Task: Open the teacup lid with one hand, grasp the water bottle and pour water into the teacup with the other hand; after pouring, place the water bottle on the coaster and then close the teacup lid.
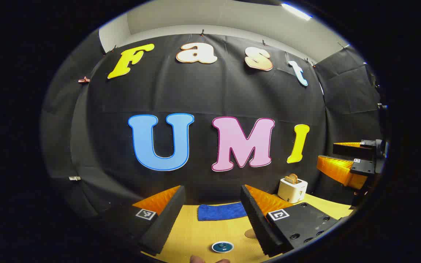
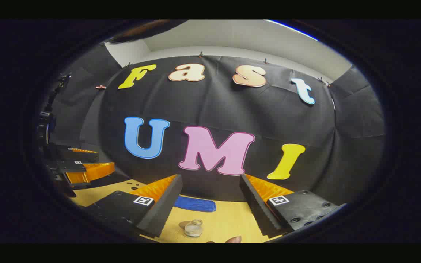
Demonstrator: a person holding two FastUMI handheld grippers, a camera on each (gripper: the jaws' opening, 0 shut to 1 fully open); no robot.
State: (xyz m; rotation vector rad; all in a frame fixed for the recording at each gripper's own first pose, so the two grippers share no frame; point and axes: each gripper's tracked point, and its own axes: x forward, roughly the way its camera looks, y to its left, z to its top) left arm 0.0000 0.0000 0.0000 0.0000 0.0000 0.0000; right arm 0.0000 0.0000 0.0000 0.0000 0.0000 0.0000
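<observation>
Nothing of the task looks started. In the left gripper view the left tongs (image 1: 212,215) stand spread wide with nothing between them, held above the desk (image 1: 214,230); below them, near the front edge, sits a round dark-blue piece with a knob, most likely the teacup lid (image 1: 222,247) still on its cup, though the steep angle makes that hard to confirm. A tan disc, probably the coaster (image 1: 250,233), peeks out beside the right finger. In the right gripper view the right tongs (image 2: 210,208) are equally released and empty, and the water bottle (image 2: 193,228), clear and short, stands upright on the desk just below them. A blue cloth (image 2: 195,204) and a toaster (image 1: 292,190) lie farther back. Lifting, pouring, setting down and closing all remain.
</observation>
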